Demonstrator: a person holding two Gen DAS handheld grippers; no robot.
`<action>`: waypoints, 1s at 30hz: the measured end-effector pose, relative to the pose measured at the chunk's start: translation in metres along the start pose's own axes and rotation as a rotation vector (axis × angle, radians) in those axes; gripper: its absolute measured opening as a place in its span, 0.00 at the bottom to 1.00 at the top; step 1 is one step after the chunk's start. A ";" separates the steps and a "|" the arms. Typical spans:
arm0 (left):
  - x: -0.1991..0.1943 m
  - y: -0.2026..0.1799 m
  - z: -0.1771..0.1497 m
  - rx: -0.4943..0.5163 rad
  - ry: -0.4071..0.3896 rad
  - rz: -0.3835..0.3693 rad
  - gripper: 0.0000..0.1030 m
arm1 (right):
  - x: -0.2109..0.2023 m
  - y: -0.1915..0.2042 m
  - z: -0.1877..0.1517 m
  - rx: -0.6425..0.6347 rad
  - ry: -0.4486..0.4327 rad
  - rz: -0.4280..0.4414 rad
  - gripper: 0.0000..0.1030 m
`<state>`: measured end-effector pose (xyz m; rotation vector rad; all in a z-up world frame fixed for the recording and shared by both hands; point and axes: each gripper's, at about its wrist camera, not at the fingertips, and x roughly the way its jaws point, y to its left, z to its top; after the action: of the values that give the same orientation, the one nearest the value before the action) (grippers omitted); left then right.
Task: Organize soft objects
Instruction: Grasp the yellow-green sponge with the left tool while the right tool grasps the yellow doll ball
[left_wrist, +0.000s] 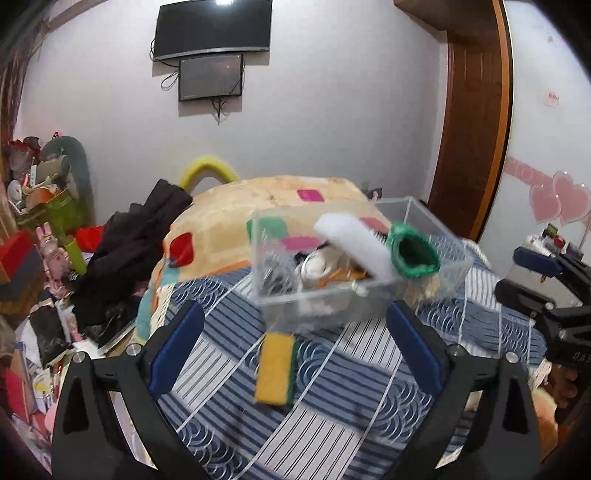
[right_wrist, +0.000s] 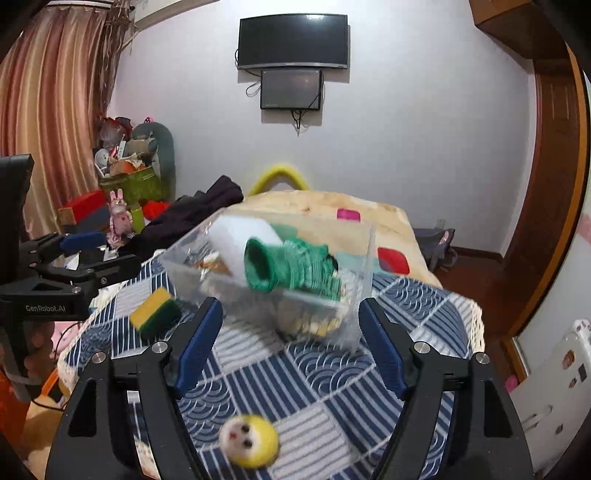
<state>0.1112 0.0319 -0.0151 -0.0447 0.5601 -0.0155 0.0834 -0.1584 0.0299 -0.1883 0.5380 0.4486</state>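
A clear plastic box (left_wrist: 436, 225) (right_wrist: 364, 251) stands on the blue patterned cloth (left_wrist: 332, 424). It holds a white foam block (left_wrist: 354, 245) (right_wrist: 236, 240), a green knitted piece (left_wrist: 413, 253) (right_wrist: 291, 264) and smaller soft items. A yellow-green sponge (left_wrist: 275, 373) (right_wrist: 155, 312) lies on the cloth in front of the box. A yellow-white plush ball (right_wrist: 249, 439) lies near the right gripper. My left gripper (left_wrist: 295, 343) is open and empty, above the sponge. My right gripper (right_wrist: 290, 339) is open and empty, facing the box.
The cloth covers a small table beside a bed with a patchwork quilt (left_wrist: 229, 218). Dark clothes (left_wrist: 136, 243) and clutter (left_wrist: 33, 229) lie at the left. A wooden door (left_wrist: 476, 110) stands at the right.
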 end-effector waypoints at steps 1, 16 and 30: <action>-0.001 0.002 -0.004 0.003 0.006 0.006 0.97 | 0.002 0.000 -0.005 0.014 0.014 0.010 0.71; 0.046 0.021 -0.072 -0.032 0.181 0.043 0.68 | 0.024 0.017 -0.080 0.084 0.244 0.092 0.71; 0.050 0.018 -0.077 -0.043 0.197 0.005 0.29 | 0.008 0.009 -0.070 0.061 0.193 0.036 0.40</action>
<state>0.1128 0.0457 -0.1081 -0.0847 0.7579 -0.0029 0.0539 -0.1674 -0.0338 -0.1647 0.7447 0.4507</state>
